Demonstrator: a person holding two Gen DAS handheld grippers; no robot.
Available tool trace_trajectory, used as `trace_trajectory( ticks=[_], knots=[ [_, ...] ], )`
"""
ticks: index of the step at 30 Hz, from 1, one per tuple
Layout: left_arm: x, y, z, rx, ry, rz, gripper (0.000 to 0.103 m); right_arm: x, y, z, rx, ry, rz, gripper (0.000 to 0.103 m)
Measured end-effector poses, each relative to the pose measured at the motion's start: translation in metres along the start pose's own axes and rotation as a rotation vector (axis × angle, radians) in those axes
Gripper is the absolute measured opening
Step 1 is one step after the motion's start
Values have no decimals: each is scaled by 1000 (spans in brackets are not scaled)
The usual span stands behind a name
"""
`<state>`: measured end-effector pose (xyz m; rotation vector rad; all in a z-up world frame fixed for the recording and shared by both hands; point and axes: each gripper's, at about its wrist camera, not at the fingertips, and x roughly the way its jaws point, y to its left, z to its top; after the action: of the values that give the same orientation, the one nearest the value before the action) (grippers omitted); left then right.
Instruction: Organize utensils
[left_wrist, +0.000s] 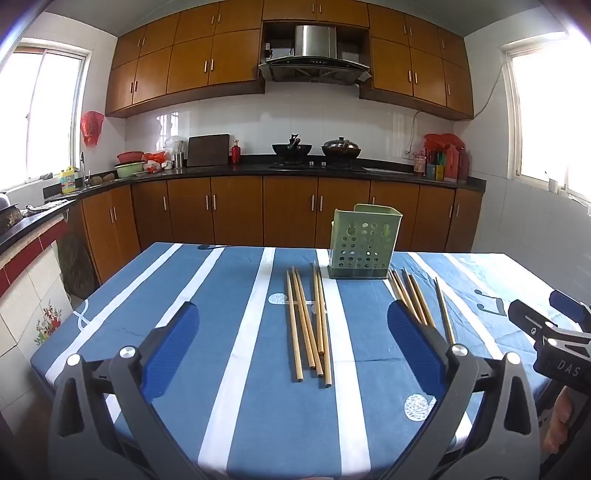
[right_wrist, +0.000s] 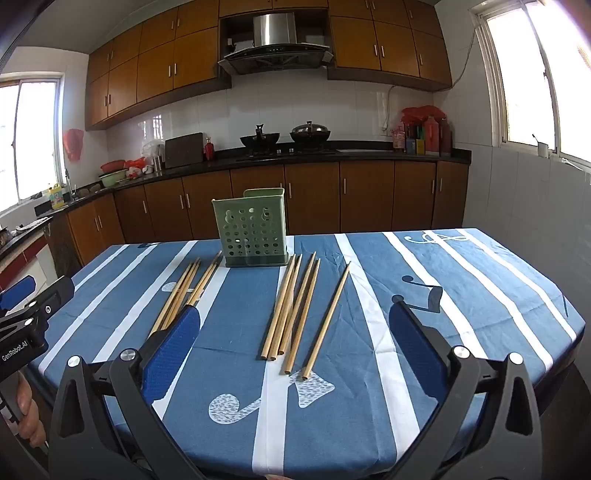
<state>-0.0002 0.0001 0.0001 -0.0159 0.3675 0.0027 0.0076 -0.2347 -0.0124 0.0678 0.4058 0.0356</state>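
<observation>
Chopsticks (left_wrist: 309, 325) lie loose on the tabletop (left_wrist: 229, 332), long axes running near-to-far, just ahead of my left gripper (left_wrist: 291, 332); second bunch (right_wrist: 291, 314) sits ahead of my right gripper (right_wrist: 295, 325). Green holder (right_wrist: 253, 232) stands far, empty. Both fingers spread, holding nothing.

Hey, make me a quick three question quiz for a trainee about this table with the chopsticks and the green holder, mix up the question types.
1. True or false: the left gripper is shut on a chopstick.
2. Where do the chopsticks lie relative to the green holder?
A. inside it
B. on the tablecloth in front of it
C. on the kitchen counter
3. Fill in: seen from the right wrist, the single chopstick lying apart is to the ____ of the middle bundle.

Key: 1 false, both grippers, including the right gripper, are open and empty. 2 B. 3 right.
</observation>
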Motion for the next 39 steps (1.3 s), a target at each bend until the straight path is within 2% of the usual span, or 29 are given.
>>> trace_trajectory(
  ticks=[39],
  knots=[
    [0,0,0,1,6,0,99,-1,-1,-2,7,4,3,101]
  ],
)
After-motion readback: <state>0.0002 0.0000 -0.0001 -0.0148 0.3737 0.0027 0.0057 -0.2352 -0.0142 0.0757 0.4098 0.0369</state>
